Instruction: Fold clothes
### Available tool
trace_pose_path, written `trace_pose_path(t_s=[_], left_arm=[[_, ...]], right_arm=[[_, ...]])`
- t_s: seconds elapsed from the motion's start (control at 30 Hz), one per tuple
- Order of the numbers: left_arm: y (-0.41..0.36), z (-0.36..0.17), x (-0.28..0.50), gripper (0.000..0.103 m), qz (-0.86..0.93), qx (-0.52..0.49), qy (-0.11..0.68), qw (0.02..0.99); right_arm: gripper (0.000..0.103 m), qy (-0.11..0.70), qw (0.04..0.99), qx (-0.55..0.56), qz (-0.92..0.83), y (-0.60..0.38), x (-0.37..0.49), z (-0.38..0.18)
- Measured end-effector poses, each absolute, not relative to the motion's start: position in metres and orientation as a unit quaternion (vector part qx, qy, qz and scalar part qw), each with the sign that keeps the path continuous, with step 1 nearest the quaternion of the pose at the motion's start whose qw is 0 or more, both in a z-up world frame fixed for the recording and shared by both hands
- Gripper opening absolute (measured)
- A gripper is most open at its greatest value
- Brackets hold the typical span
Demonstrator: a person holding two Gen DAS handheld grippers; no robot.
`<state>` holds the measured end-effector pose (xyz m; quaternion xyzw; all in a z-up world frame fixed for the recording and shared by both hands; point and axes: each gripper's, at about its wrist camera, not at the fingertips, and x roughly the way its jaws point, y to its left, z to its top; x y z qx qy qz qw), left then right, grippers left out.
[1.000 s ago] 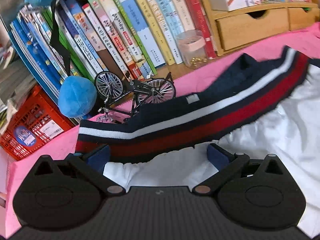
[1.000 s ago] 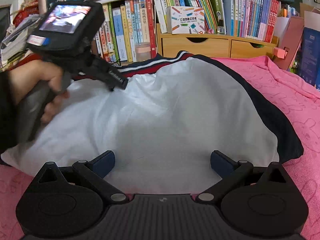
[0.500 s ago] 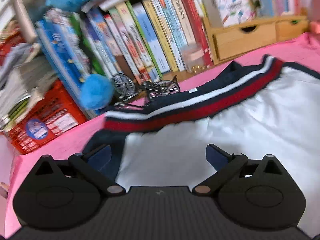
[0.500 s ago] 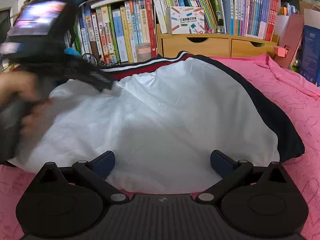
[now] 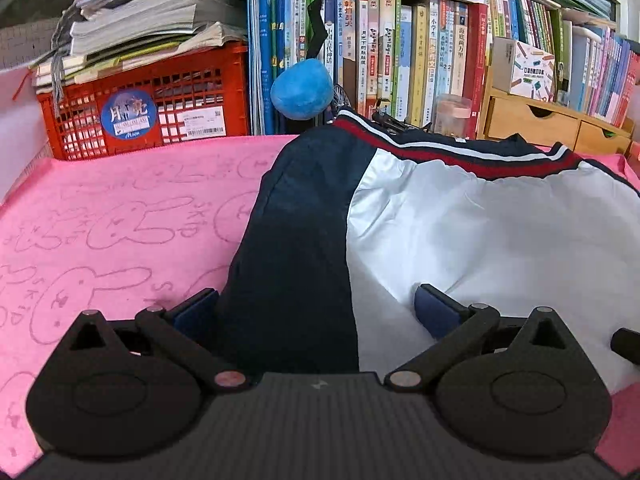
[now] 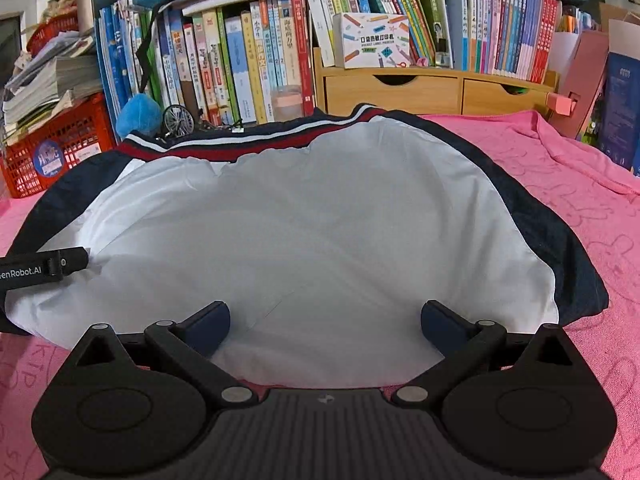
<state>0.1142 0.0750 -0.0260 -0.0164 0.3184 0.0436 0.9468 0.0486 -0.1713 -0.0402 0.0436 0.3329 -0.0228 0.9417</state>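
Note:
A white jacket [image 6: 320, 232] with navy side panels and a red, white and navy striped hem [image 6: 224, 142] lies spread on the pink cloth [image 6: 580, 220]. My right gripper [image 6: 325, 322] stands open at the garment's near white edge, nothing between its fingers. In the left wrist view the same jacket [image 5: 480, 232] shows its navy left panel [image 5: 296, 248]. My left gripper [image 5: 316, 312] is open above that panel's near end, holding nothing. A black part of the left tool [image 6: 44, 266] pokes in at the left of the right wrist view.
Rows of books [image 6: 248, 60] stand behind the pink cloth [image 5: 112, 220]. A red crate [image 5: 148, 108] with stacked papers sits far left, beside a blue plush ball [image 5: 302, 90] and a small model bicycle [image 6: 180, 120]. A wooden drawer unit [image 6: 432, 90] stands at the back right.
My left gripper has swung from the striped hem at the far left back to the jacket's near left side, low over the navy panel. The right gripper has stayed put.

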Motion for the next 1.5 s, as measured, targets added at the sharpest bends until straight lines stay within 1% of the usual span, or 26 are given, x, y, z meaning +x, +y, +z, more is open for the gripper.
trace_pose_path(t_s=[0.17, 0.27, 0.33, 0.37, 0.5, 0.6, 0.73, 0.87, 0.97, 1.1, 1.2, 1.37, 1.5], left_arm=[[0.084, -0.029, 0.115, 0.103, 0.033, -0.044, 0.325, 0.944], [0.086, -0.031, 0.114, 0.103, 0.031, -0.051, 0.327, 0.943], [0.087, -0.032, 0.114, 0.103, 0.03, -0.055, 0.327, 0.943], [0.088, -0.032, 0.114, 0.103, 0.029, -0.056, 0.327, 0.943], [0.09, -0.031, 0.113, 0.103, 0.026, -0.059, 0.328, 0.943], [0.09, -0.031, 0.114, 0.103, 0.025, -0.06, 0.328, 0.942], [0.09, -0.031, 0.114, 0.103, 0.024, -0.06, 0.328, 0.942], [0.09, -0.031, 0.114, 0.103, 0.023, -0.059, 0.329, 0.942], [0.091, -0.031, 0.114, 0.103, 0.023, -0.057, 0.329, 0.942], [0.09, -0.031, 0.114, 0.103, 0.024, -0.055, 0.329, 0.942], [0.089, -0.031, 0.114, 0.103, 0.024, -0.055, 0.329, 0.942], [0.09, -0.031, 0.114, 0.103, 0.022, -0.058, 0.329, 0.942], [0.09, -0.03, 0.114, 0.103, 0.022, -0.059, 0.329, 0.942]], right_arm=[[0.103, 0.326, 0.944, 0.054, -0.024, -0.174, 0.045, -0.039], [0.103, 0.301, 0.951, 0.064, -0.027, -0.169, 0.031, -0.032], [0.103, 0.283, 0.958, 0.051, 0.006, -0.149, 0.024, -0.024], [0.103, 0.277, 0.96, 0.038, 0.022, -0.139, 0.023, -0.021], [0.103, 0.281, 0.954, -0.07, 0.078, -0.089, 0.032, -0.017], [0.103, 0.296, 0.946, -0.092, 0.094, -0.088, 0.042, -0.019], [0.103, 0.303, 0.951, -0.046, 0.034, -0.148, 0.049, -0.011], [0.103, 0.317, 0.943, -0.017, -0.099, -0.223, 0.062, -0.021], [0.103, 0.328, 0.938, 0.05, -0.095, -0.262, 0.064, -0.032], [0.103, 0.337, 0.935, 0.015, -0.105, -0.251, 0.071, -0.036], [0.103, 0.338, 0.935, 0.031, -0.1, -0.257, 0.071, -0.038], [0.103, 0.338, 0.935, 0.027, -0.103, -0.255, 0.073, -0.036], [0.103, 0.303, 0.946, 0.051, -0.105, -0.257, 0.047, -0.026]])
